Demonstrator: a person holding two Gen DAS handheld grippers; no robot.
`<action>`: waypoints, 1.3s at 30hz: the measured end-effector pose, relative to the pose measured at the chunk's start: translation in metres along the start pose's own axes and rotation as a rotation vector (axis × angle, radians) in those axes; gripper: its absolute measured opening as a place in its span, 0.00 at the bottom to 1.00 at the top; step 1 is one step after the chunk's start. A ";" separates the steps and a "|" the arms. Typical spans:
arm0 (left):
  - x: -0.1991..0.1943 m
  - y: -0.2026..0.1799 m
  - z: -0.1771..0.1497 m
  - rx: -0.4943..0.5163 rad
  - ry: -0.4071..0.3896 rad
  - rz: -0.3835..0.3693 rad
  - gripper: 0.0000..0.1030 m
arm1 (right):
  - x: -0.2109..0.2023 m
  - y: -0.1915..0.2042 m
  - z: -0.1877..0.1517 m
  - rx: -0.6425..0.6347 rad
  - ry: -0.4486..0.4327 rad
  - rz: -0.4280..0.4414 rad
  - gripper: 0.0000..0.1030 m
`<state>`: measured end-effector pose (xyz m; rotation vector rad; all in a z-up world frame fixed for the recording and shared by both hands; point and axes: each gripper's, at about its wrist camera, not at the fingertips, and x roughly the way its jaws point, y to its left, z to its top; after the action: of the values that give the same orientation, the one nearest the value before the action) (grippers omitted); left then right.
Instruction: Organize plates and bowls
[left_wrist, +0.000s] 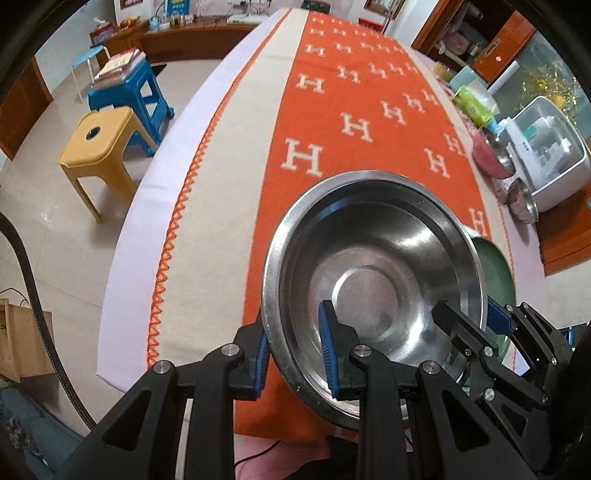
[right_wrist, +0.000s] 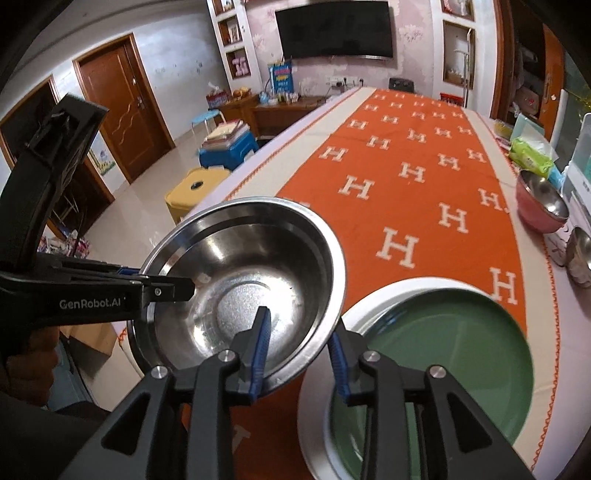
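Both the left gripper (left_wrist: 293, 354) and right gripper (right_wrist: 301, 360) are pinching the steel bowl's (right_wrist: 251, 284) rim between closed fingers, probably steadying it for stacking on the green plate (right_wrist: 454, 354) at the worktop's (right_wrist: 406, 206) near right.

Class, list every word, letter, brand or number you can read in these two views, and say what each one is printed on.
"GenRobot.AI": white print on the side of the left tongs, seen from the right wrist view.
"H": white letter repeated across the orange table runner.
Blue poster below the TV: has lettering, too blurred to read.
Green packet at the table's right edge: print too small to read.
White appliance: no readable label.
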<state>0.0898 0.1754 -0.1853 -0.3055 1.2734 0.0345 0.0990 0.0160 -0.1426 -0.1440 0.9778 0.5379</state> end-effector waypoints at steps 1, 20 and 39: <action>0.003 0.001 0.000 0.002 0.009 0.002 0.21 | 0.003 0.002 0.000 -0.001 0.011 -0.003 0.32; 0.042 0.013 0.016 0.030 0.131 0.038 0.28 | 0.038 0.016 -0.003 -0.032 0.152 -0.017 0.50; -0.007 -0.012 0.025 0.051 -0.023 0.103 0.57 | 0.005 -0.001 0.000 -0.085 0.065 -0.014 0.57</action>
<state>0.1129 0.1712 -0.1696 -0.1947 1.2641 0.0932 0.1016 0.0164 -0.1470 -0.2458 1.0167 0.5647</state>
